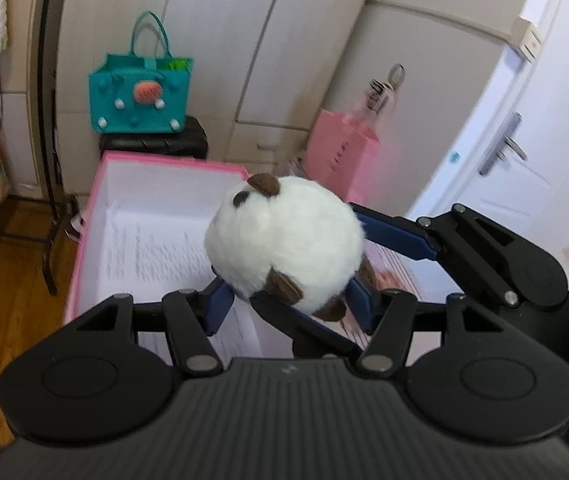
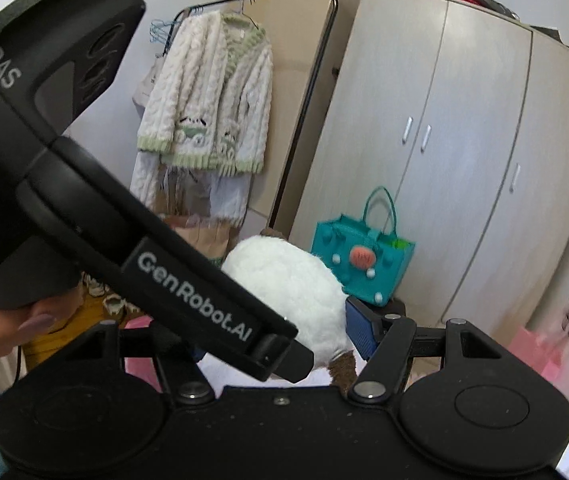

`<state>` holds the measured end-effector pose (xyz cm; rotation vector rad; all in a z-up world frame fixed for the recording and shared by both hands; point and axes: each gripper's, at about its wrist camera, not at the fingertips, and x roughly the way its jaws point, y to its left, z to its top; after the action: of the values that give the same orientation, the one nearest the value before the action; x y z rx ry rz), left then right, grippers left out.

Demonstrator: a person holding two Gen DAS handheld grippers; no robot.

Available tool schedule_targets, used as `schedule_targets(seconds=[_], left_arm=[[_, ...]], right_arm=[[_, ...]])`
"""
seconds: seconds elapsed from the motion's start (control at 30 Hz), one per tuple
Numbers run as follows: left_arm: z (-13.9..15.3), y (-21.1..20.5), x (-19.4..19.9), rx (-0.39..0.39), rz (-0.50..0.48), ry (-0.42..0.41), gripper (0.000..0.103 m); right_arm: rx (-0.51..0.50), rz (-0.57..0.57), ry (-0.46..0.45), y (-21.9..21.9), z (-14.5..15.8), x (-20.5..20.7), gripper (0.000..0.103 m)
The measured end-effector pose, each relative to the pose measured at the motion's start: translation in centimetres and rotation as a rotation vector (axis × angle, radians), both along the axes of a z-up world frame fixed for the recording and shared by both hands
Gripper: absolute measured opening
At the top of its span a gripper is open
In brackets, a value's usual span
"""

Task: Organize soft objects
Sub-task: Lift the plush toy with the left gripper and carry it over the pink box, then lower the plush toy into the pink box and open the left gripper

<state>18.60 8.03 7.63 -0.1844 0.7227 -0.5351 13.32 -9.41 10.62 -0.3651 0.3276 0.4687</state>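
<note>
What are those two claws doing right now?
Left gripper: closed on the white plush toy.
Right gripper: closed on the same toy.

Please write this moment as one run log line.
left gripper: shut on plush toy | right gripper: shut on plush toy | above pink box

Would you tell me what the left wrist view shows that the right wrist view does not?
Only the left wrist view shows the open pink-rimmed box, the white door and the toy's brown ear and eye. Only the right wrist view shows the knit cardigan hanging on a rack. Both show the white plush toy pinched by both grippers, the teal bag and the wardrobe.
</note>
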Motion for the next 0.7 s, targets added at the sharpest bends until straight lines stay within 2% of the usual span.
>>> schedule_targets(seconds=[0.13,0.33,0.6,0.7], left_arm=[[-0.7,0.8,4.5,-0.038,0.038,0.064,0.059],[-4.7,0.6,12.0,-0.069,0.091,0.194,0.060],[-10.5,-1.0,20.3,-0.064,0.132,0.378,0.060],[-12.2,-1.1,22.0,-0.083,0.135,0.444,0.060]], right_arm=[[0.053,0.039,0.062,-0.4,-0.4,4.7,0.071],[0.082,0.025,0.181,0.0,-3.8,11.9,0.070],[0.041,-0.013,0.335,0.2,-8.7,19.1,0.069],[0.010,-0.027,0.388,0.4,-10.1,20.7,0.068]])
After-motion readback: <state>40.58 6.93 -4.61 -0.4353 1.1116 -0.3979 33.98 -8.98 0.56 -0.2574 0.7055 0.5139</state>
